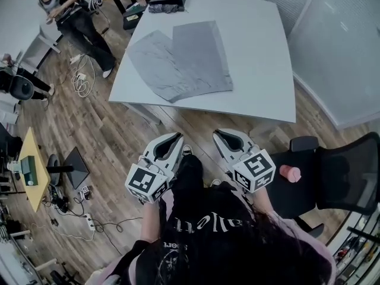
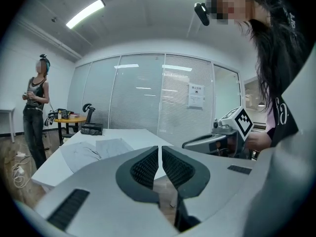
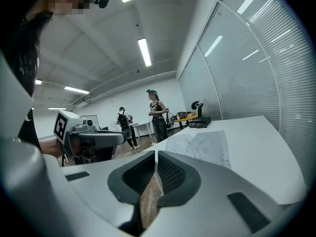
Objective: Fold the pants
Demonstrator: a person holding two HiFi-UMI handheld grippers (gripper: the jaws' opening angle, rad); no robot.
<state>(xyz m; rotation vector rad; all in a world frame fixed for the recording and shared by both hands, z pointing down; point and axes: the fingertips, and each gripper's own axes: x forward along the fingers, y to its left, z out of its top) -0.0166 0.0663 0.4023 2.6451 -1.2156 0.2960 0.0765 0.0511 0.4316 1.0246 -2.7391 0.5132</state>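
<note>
While pants [image 1: 178,61] lie spread on table [image 1: 261,52], left tool [image 1: 177,138] and right tool [image 1: 219,134] closed, empty.

I see bright, even light from long white ceiling strip lamps [image 2: 85,13]; both gripper views bend strongly at their dark edges.
</note>
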